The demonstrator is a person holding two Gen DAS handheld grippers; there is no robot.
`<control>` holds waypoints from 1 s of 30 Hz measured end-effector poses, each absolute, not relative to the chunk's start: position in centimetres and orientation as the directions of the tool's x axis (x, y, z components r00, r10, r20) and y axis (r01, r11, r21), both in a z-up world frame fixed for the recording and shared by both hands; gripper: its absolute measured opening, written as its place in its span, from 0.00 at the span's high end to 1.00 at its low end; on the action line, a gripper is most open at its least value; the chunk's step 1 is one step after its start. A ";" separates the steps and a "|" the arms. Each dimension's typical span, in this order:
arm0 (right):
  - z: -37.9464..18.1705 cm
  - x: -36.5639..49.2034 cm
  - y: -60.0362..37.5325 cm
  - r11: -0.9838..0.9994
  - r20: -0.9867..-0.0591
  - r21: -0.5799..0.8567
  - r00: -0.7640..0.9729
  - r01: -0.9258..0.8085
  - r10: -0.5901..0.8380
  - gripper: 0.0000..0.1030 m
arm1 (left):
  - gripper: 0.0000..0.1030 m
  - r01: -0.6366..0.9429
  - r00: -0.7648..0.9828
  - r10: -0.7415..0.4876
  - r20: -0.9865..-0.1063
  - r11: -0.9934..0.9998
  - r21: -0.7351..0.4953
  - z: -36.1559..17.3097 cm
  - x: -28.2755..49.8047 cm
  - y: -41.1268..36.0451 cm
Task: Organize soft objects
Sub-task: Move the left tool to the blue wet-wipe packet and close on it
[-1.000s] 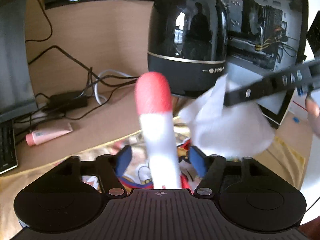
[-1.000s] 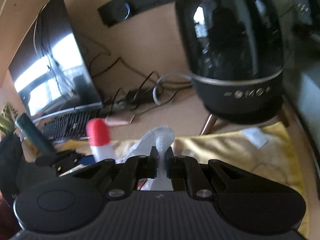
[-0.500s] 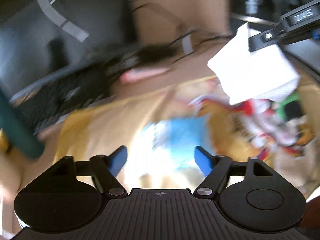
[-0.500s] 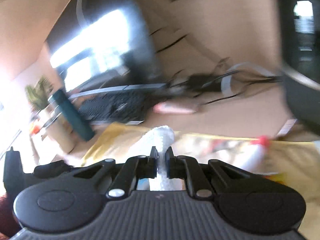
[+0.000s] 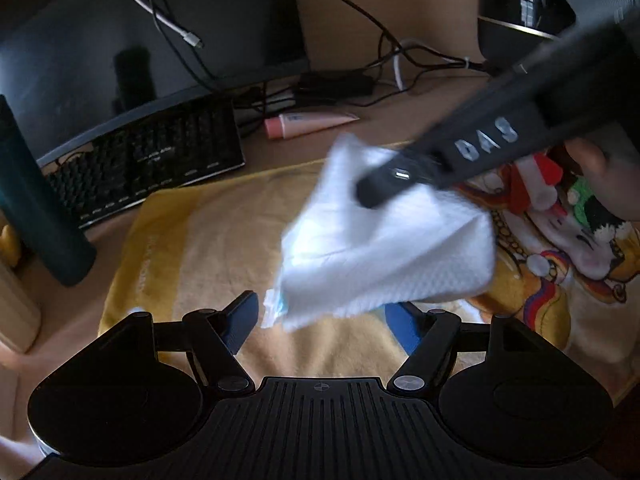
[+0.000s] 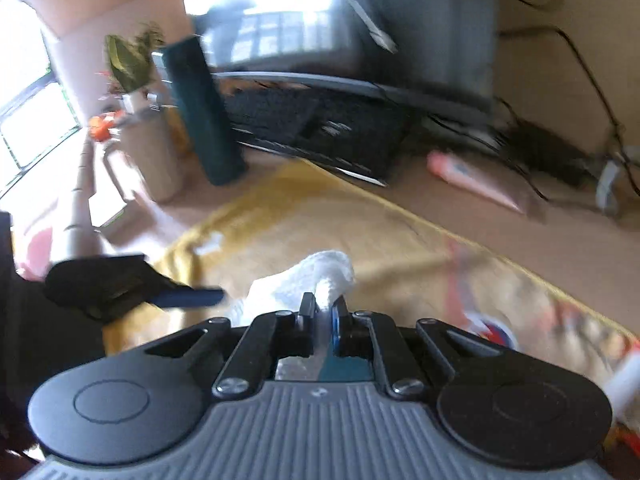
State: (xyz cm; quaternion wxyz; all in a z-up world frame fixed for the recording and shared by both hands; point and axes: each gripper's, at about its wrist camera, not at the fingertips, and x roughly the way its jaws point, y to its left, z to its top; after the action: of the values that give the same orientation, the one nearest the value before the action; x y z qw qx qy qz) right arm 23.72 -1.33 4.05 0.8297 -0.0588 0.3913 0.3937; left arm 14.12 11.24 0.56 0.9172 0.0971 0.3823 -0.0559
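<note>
A folded white cloth [image 5: 384, 240] hangs over the yellow printed towel [image 5: 224, 240], pinched by my right gripper [image 5: 372, 196], which reaches in from the upper right. In the right wrist view that gripper [image 6: 324, 306] is shut on the white cloth [image 6: 320, 276]. My left gripper [image 5: 324, 316] is open with nothing between its blue pads [image 5: 240, 320]; the cloth's lower edge hangs just above and between them. One blue finger of the left gripper [image 6: 188, 298] shows at the left of the right wrist view. A red-and-white plush piece [image 5: 536, 184] lies on the towel's printed right part.
A black keyboard [image 5: 148, 160] and a dark monitor [image 5: 160, 40] stand behind the towel. A dark green bottle [image 5: 36, 216] is at the left, a pink tube [image 5: 312, 124] and tangled cables [image 5: 400, 60] behind. A black rounded appliance [image 5: 520, 12] sits at the back right.
My left gripper let go of the red-and-white plush and swung left over the plain part of the towel. The right gripper carried the white cloth left, over the left gripper's open fingers.
</note>
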 end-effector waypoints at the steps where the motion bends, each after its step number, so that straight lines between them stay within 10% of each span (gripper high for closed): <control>1: 3.8 23.9 -2.0 0.695 -0.703 0.206 0.390 -0.688 0.595 0.91 | 0.25 0.184 0.697 -0.039 -0.716 0.975 0.126 0.7 14.3 11.2; 14: 0.3 24.4 -6.7 0.803 -0.759 0.222 0.419 -0.553 0.499 0.91 | 0.16 0.309 0.701 -0.077 -0.709 0.929 0.204 1.7 14.7 8.7; 23: 3.0 22.4 -11.8 0.834 -0.676 0.346 0.502 -0.430 0.539 0.91 | 0.11 0.659 0.702 -0.148 -0.697 0.507 0.556 0.3 13.5 4.1; 30: 4.6 21.6 -13.7 0.832 -0.647 0.374 0.527 -0.410 0.551 0.88 | 0.10 0.857 0.491 -0.220 -0.843 0.296 0.422 0.7 18.8 4.3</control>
State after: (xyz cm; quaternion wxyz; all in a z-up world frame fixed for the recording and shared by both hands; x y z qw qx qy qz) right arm 21.62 -13.73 4.61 0.8694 0.0882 0.4001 0.2763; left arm 18.79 4.29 0.74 0.7282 0.4641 0.3429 -0.3697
